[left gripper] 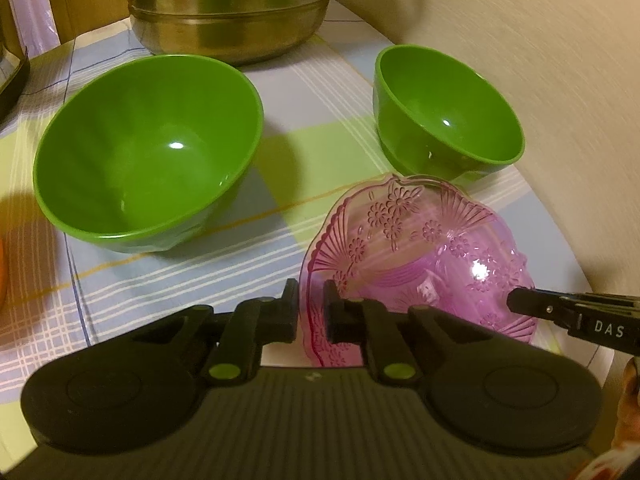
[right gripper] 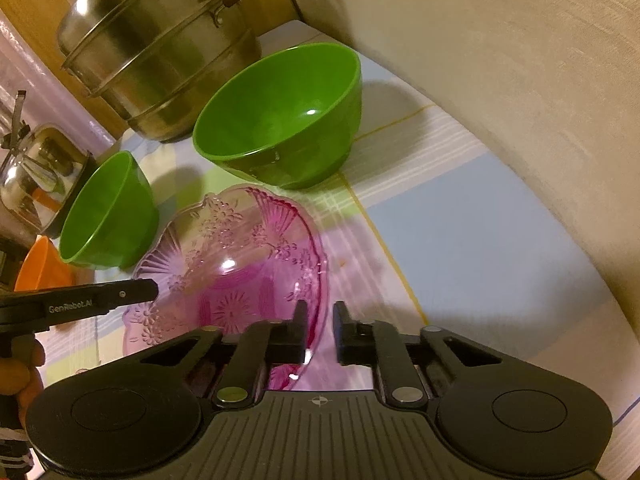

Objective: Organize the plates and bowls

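- big steel steamer pot (left gripper: 228, 12) sitting at the back
- checked tablecloth (left gripper: 312, 92) under everything
- shiny kettle-looking thing (right gripper: 38, 176) off to the left

Pink dish (left gripper: 420, 256) up front, clear patterned glass with flowers and fans pressed in and a scalloped rim, tilted, its near rim pinched on two sides. Behind it, two plain green bowls, both upright and empty on the checked worktop (left gripper: 312, 112). Big bowl (left gripper: 148, 152) sits back to the left in the left wrist view, small bowl (left gripper: 444, 112) back to the right, just beyond the dish's far rim, the two well apart
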